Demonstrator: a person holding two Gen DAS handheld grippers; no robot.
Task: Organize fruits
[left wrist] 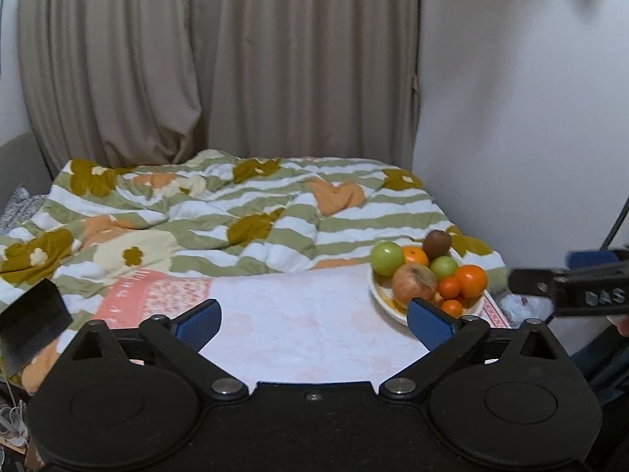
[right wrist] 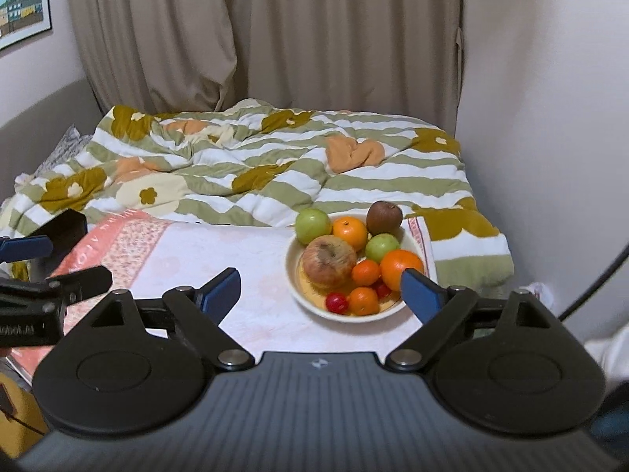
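Fruits (right wrist: 355, 253) heaped in plate (right wrist: 293, 275)

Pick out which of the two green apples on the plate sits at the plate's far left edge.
It is the larger green apple, at the far left rim of the cream plate. The smaller green apple sits mid-plate, hemmed in by round orange fruits.

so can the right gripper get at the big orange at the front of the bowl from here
Probably yes. The right gripper is open and empty, and the big orange sits on top at the near edge of the bowl, with nothing lying between them.
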